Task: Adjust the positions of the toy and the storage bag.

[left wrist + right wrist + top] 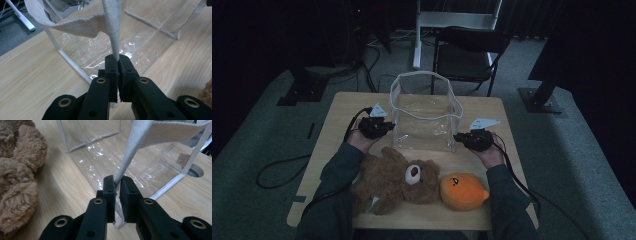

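Note:
A clear plastic bag [426,117] with white fabric trim stands upright and open in the middle of the wooden table [337,112]. My left gripper [388,125] is shut on the bag's white trim at its left side; in the left gripper view the trim [113,32] runs down between the closed black jaws of the left gripper [117,60]. My right gripper [458,136] is shut on the trim at the bag's right side, where the white strip [130,155] enters the jaws of the right gripper [117,180]. A brown teddy bear [394,180] and an orange plush toy [462,191] lie in front.
A black folding chair [467,55] and a white stand [417,35] are on the floor beyond the table. Cables [277,172] lie on the carpet at left. A round hole [195,171] is in the tabletop near the bag's corner.

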Demonstrator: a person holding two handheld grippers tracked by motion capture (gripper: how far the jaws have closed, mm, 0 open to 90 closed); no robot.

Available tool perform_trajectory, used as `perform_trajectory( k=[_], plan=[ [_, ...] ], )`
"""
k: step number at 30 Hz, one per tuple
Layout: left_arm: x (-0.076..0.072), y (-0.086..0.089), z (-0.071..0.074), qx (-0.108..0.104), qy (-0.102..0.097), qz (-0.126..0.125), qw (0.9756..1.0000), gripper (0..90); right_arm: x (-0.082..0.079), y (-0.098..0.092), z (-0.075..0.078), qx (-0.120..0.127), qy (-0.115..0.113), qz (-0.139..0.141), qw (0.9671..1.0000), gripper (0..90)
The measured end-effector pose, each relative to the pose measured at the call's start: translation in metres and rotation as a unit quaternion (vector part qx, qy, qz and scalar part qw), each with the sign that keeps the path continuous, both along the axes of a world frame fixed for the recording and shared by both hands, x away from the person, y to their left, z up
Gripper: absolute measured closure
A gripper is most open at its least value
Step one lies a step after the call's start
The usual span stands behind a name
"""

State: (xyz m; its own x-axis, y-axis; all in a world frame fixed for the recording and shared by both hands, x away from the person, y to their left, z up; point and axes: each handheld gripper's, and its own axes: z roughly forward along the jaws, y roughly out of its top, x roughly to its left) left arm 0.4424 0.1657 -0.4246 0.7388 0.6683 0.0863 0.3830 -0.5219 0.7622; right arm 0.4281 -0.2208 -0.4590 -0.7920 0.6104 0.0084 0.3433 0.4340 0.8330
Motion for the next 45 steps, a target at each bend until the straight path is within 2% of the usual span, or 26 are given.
perform_trajectory(
  k=[9,18,30,40,45],
  plan=[
    [-0.013,0.007,-0.001,-0.002,-0.001,-0.003,1.0,87.3,-0.006,0.005,0.001,-0.007,-0.002,0.014,0.9999,82.7],
    [-0.029,0.009,0.0,0.006,-0.005,-0.019,0.9998,87.2,-0.018,0.006,0.003,-0.019,-0.007,0.025,0.9995,82.7],
    [-0.042,0.009,-0.001,-0.005,0.001,-0.038,0.9993,87.0,-0.034,0.002,0.002,-0.017,-0.011,0.028,0.9994,82.7],
    [-0.043,0.002,0.0,-0.003,0.004,-0.051,0.9987,86.5,-0.044,-0.006,0.002,-0.013,-0.013,0.027,0.9995,82.9],
    [-0.044,0.002,-0.001,-0.004,0.003,-0.052,0.9986,85.7,-0.05,-0.014,0.006,0.012,-0.018,0.027,0.9994,85.4]
  ],
)
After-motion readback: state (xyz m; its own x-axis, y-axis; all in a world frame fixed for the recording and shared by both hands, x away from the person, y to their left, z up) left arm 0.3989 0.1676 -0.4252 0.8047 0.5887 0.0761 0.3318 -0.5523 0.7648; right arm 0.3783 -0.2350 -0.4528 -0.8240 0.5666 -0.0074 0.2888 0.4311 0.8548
